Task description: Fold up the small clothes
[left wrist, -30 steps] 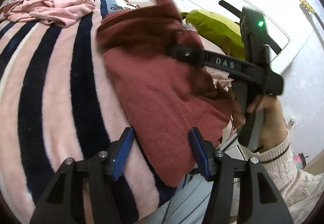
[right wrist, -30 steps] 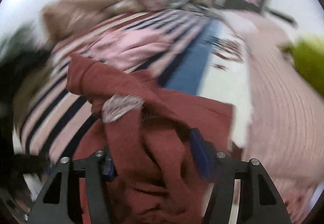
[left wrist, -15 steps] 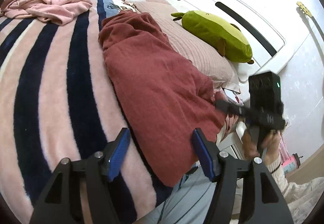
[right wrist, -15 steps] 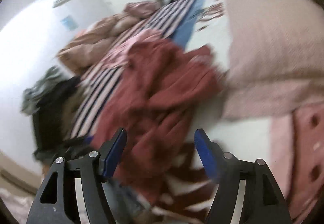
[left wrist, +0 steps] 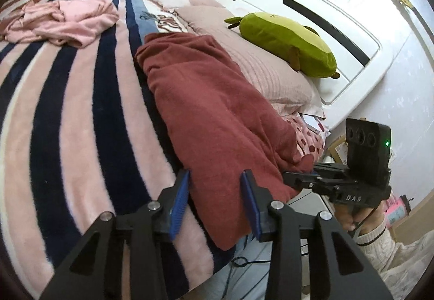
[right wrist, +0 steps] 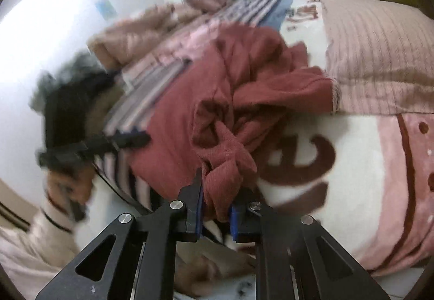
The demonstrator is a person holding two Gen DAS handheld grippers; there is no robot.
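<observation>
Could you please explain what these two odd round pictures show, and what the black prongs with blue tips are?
No robot here: a person holds a hand-held gripper in each hand, with a fisheye camera looking along its two blue-padded fingers. The left camera shows the left gripper, jaws closing around the near edge of a dark red garment lying on a striped blanket, and the person's other hand with the right gripper. The right camera shows that gripper closing on a bunched corner of the same garment. Farther back lie a pink garment, a pillow and a green plush toy.

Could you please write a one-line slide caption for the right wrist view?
Right gripper closing on a bunched end of the red garment at the bed's edge.
</observation>
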